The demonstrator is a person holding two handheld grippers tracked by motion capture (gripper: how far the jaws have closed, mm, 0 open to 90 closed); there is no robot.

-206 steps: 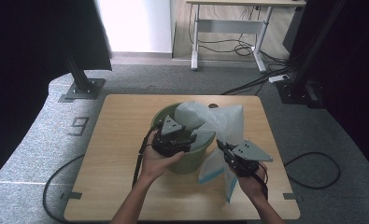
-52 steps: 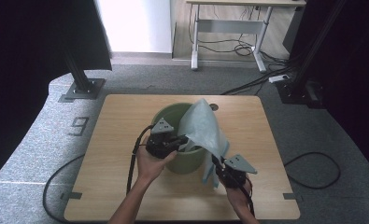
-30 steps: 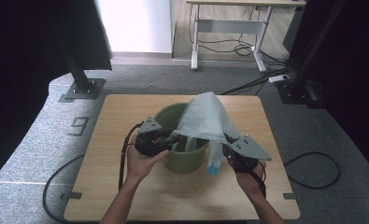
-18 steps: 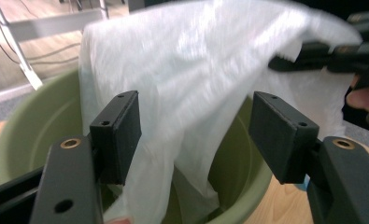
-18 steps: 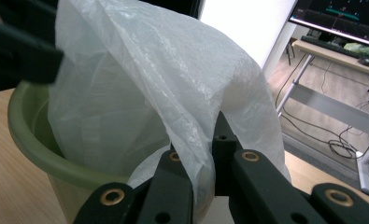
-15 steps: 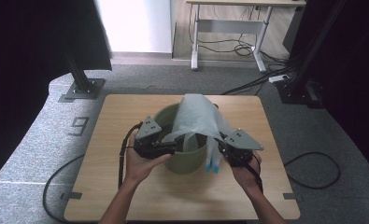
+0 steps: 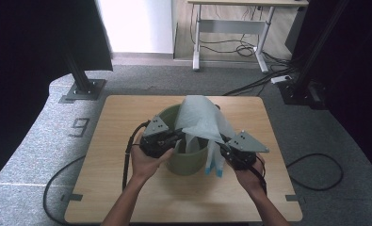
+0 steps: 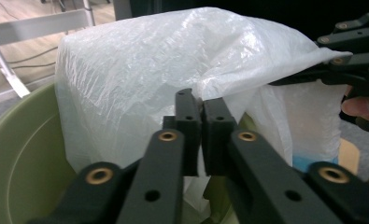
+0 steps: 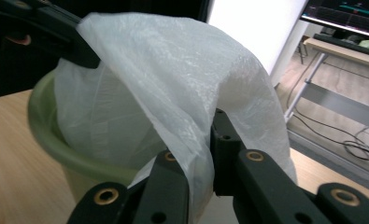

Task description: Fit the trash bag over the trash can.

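A thin white plastic bag [image 7: 202,120] is stretched like a tent over a green bin [image 7: 186,157] in the middle of the table. My left gripper [image 7: 178,136] is at the bin's left rim; its jaws have just been closing and now pinch a fold of the bag [image 8: 140,70] at the left gripper's tips [image 8: 201,116]. My right gripper [image 7: 222,144] is at the bin's right side. Its jaws have just been opening a little, with the bag's film [image 9: 173,70] still caught between them at the right gripper's tips [image 9: 206,140]. The bag's blue-edged end [image 7: 214,165] hangs outside the bin [image 9: 74,161].
The bin stands on a light wooden table [image 7: 127,113] with bare wood all around it. Black cables [image 7: 127,160] trail from both grippers off the near edge. Grey carpet, dark frame posts [image 7: 82,77] and a desk lie beyond the table.
My left gripper has shifted right from the bin's rim to the bag and shut on its edge. The bag's peak has swung right and back. My right hand has stayed put.
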